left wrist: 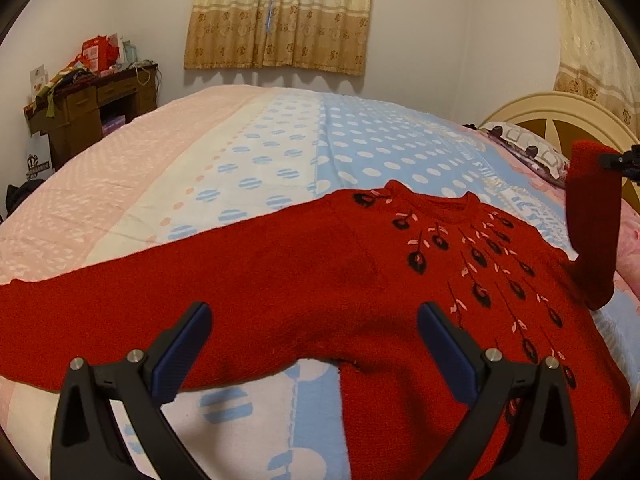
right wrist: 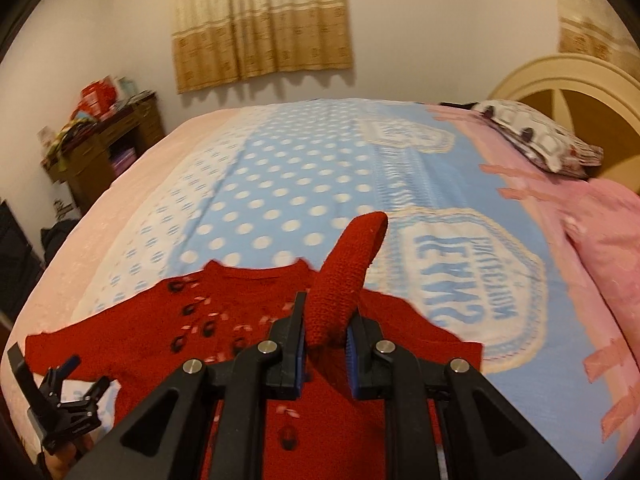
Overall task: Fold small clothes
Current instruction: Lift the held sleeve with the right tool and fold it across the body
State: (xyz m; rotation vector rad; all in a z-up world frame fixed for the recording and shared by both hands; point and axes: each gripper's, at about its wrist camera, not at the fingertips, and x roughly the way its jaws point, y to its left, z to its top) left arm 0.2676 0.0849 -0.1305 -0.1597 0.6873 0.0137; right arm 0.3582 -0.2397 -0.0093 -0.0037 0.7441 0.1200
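Observation:
A red knitted sweater [left wrist: 320,272] with black and pink leaf embroidery lies face up on the bed, its left sleeve stretched out flat to the left. My left gripper [left wrist: 314,320] is open and empty, hovering just above the sweater near the left armpit. My right gripper [right wrist: 326,312] is shut on the sweater's right sleeve [right wrist: 344,280] and holds it lifted above the sweater body [right wrist: 224,320]. The raised sleeve [left wrist: 588,232] and right gripper [left wrist: 618,160] also show at the right edge of the left wrist view. The left gripper [right wrist: 76,372] shows at lower left in the right wrist view.
The bed has a blue, white and pink polka-dot blanket [left wrist: 280,152]. A patterned pillow [right wrist: 536,140] lies by the cream headboard [right wrist: 560,76] at the right. A cluttered wooden desk [left wrist: 92,108] stands by the far left wall. Curtains [left wrist: 280,12] hang on the far wall.

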